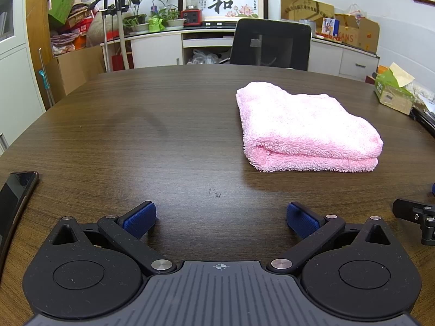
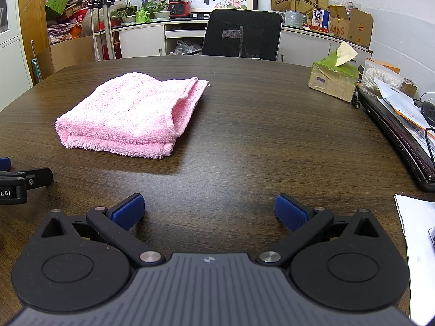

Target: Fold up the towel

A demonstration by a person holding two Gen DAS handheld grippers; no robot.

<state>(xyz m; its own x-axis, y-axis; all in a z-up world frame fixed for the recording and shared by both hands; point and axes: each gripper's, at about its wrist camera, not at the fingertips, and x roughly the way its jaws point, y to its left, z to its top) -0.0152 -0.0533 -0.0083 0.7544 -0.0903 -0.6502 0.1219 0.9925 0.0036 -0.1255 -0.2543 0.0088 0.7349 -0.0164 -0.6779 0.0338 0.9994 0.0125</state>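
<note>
A pink towel (image 1: 307, 127) lies folded in several layers on the dark wooden table (image 1: 136, 135). In the left wrist view it is ahead and to the right; in the right wrist view the towel (image 2: 130, 114) is ahead and to the left. My left gripper (image 1: 220, 218) is open and empty, low over the table, short of the towel. My right gripper (image 2: 209, 212) is open and empty, also short of the towel. Each gripper's edge shows in the other's view: the right gripper (image 1: 416, 214) and the left gripper (image 2: 19, 182).
A black phone (image 1: 13, 198) lies at the table's left edge. A tissue box (image 2: 333, 77), a laptop (image 2: 394, 130) with papers and white sheets (image 2: 418, 239) are at the right. A black office chair (image 2: 242, 34) stands behind the table.
</note>
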